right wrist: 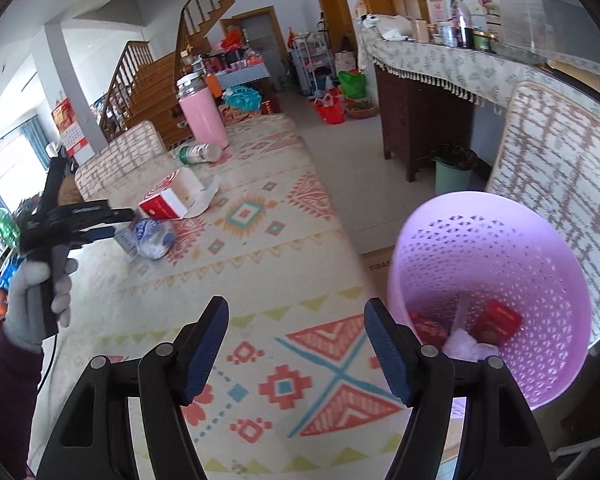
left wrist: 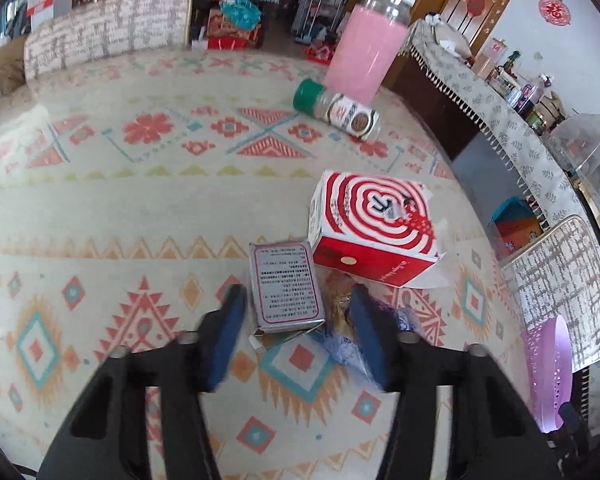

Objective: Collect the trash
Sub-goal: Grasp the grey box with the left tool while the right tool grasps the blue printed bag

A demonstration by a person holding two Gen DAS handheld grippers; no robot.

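A small silver box (left wrist: 286,288) with printed text lies on the patterned tablecloth (left wrist: 140,208) between the jaws of my left gripper (left wrist: 296,304). The left pad is at the box's edge; the right pad stands a gap away, over crumpled blue-and-clear plastic (left wrist: 340,346) and a bit of gold wrapper. Both fingers are blurred. In the right wrist view a gloved hand holds that left gripper (right wrist: 108,226) by the crumpled plastic (right wrist: 154,238). My right gripper (right wrist: 296,320) is open above bare cloth, beside a lilac basket (right wrist: 492,240) holding red packs (right wrist: 500,320) and tissue.
A red-and-white spiral box (left wrist: 374,224) with an open flap sits just beyond the silver box. Farther back lie a green-capped spice jar (left wrist: 336,110) and an upright pink bottle (left wrist: 364,48). Cushioned chairs (right wrist: 556,184) flank the table; a sideboard (right wrist: 420,120) stands right.
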